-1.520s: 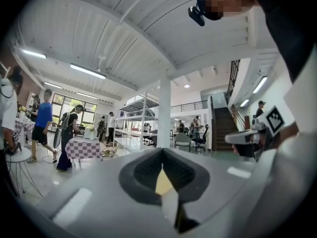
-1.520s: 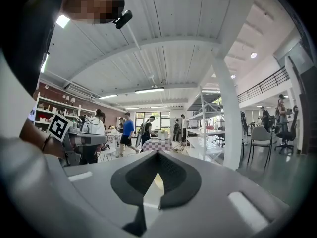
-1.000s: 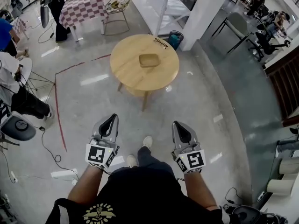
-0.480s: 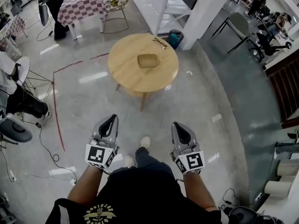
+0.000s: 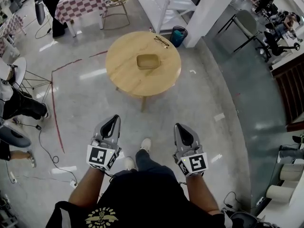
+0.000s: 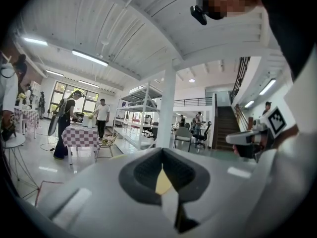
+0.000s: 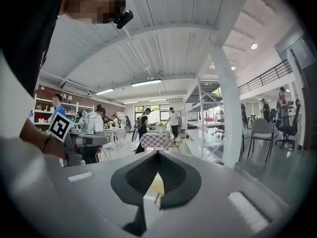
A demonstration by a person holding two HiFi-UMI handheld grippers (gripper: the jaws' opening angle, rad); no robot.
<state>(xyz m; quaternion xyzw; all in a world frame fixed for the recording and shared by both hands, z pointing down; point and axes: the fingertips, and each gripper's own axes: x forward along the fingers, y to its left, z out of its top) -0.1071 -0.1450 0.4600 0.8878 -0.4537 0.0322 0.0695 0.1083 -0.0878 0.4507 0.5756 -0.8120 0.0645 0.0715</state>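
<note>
Both left gripper [image 5: 113, 118] and right gripper [image 5: 179, 126], fingers together, face round wooden table [image 5: 123, 65].

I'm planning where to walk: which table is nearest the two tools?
The round wooden table straight ahead, with a shallow wooden bowl and eyeglasses on it. The checkered-cloth table stands farther off, upper left.

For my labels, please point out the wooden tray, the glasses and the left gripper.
wooden tray [image 5: 147, 61]: head view, its inner floor.
glasses [image 5: 161, 42]: head view, the frame.
left gripper [image 5: 114, 118]: head view, where its jaws meet.
</note>
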